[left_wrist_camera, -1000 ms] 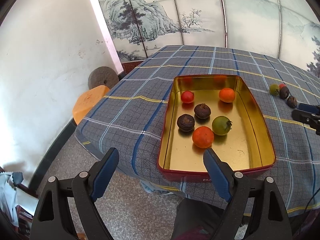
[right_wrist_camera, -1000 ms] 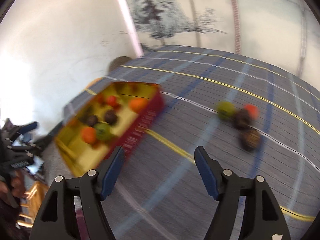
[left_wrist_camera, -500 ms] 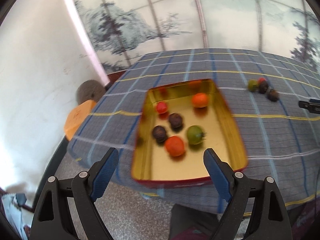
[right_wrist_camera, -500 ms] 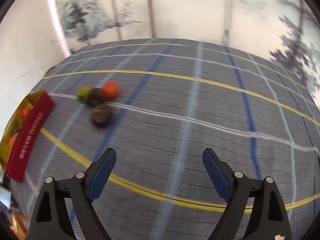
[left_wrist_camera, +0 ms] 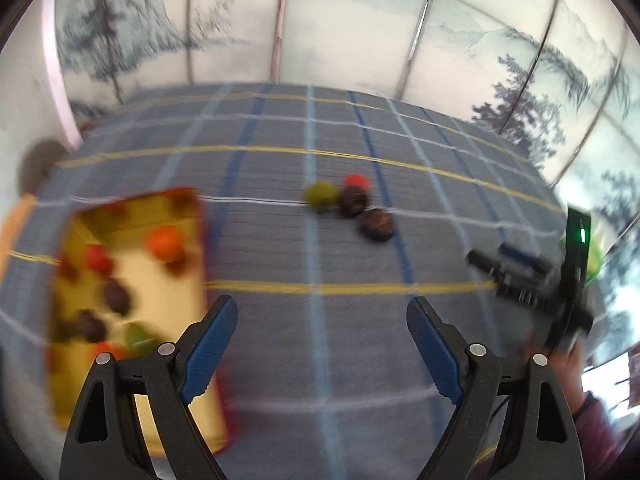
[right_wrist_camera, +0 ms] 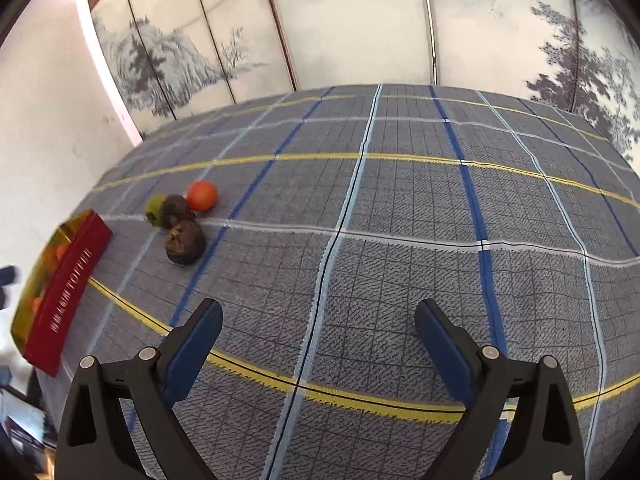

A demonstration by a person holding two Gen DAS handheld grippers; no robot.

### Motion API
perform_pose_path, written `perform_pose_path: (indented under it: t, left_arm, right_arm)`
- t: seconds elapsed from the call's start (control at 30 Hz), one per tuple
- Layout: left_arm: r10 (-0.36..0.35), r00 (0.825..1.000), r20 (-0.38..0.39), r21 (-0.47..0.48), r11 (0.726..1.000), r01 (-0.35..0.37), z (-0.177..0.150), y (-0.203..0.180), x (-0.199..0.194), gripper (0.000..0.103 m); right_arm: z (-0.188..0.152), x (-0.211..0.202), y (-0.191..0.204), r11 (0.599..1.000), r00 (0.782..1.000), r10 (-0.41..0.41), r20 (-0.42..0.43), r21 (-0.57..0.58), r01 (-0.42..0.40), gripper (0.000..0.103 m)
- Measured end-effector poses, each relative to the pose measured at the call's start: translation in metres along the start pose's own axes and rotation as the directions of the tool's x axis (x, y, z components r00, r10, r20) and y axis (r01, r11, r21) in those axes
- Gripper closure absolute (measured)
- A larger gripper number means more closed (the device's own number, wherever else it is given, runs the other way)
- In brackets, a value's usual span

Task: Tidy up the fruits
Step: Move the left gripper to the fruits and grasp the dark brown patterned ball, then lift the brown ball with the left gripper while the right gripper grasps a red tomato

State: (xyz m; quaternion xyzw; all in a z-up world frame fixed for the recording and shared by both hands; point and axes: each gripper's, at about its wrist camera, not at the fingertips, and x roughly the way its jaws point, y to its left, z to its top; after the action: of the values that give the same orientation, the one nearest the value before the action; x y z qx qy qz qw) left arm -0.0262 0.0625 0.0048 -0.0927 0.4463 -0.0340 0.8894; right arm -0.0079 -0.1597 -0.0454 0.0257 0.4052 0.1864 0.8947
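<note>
the left claw [left_wrist_camera: 322, 344] is spread wide with nothing between its blue pads [left_wrist_camera: 208, 354], hanging over the checked cloth [left_wrist_camera: 320, 248] that covers the desk. the view from it is blurred. the right claw [right_wrist_camera: 318, 354] is also spread wide and holds nothing, above a bare stretch of the cloth near the desk's near edge.

four loose fruits sit in a tight cluster on the cloth, well apart from both claws: an orange-red fruit [right_wrist_camera: 202, 196], a green fruit [right_wrist_camera: 154, 209] partly hidden behind a dark brown fruit [right_wrist_camera: 175, 211], and a second dark brown fruit [right_wrist_camera: 185, 242] just in front, touching or nearly touching the first. the cluster lies toward the middle of the desk, closer to its left side.

a red tin [right_wrist_camera: 68, 292] with a gold inside stands at the desk's left end, near the front corner, with white lettering on its long wall. in the left wrist view several fruits lie in it: an orange one [left_wrist_camera: 165, 242], a small red one [left_wrist_camera: 98, 258], two dark ones [left_wrist_camera: 116, 295] and a green one [left_wrist_camera: 138, 336], all smeared by blur.

behind the desk stands a folding screen [right_wrist_camera: 360, 20] painted with trees and hills.
</note>
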Motion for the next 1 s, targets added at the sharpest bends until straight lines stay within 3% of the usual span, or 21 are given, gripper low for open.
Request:
perform_pose_path:
  t: [0.23, 0.67, 0.7, 0.77, 1.0]
  left_arm:
    - [-0.041, 0.998, -0.056, -0.086, 0.996, 0.036, 0.032, -0.02, 0.082, 0.017]
    - [0.063, 0.995, -0.082, -0.014, 0.998, -0.064, 0.055, -0.054, 0.153, 0.018]
    - [0.07, 0.994, -0.087, -0.002, 0.998, -0.07, 0.054, -0.056, 0.158, 0.028]
    - [0.119, 0.992, -0.051, 0.046, 0.992, -0.116, 0.048, -0.061, 0.158, 0.06]
    - [0.138, 0.99, 0.037, 0.013, 0.99, -0.139, 0.016, -0.041, 0.124, 0.063]
  right_arm:
    - [-0.001, -0.005, 0.008, 0.998, 0.999, 0.046, 0.022, -0.032, -0.046, 0.004]
    - [-0.003, -0.012, 0.009, 0.989, 0.989, 0.144, 0.045, -0.05, -0.141, 0.003]
    - [-0.003, -0.013, 0.009, 0.988, 0.988, 0.149, 0.048, -0.05, -0.146, 0.003]
    - [-0.002, -0.014, 0.008, 0.987, 0.986, 0.156, 0.053, -0.047, -0.153, 0.003]
    - [-0.002, -0.014, 0.004, 0.986, 0.985, 0.164, 0.055, -0.033, -0.162, 0.003]
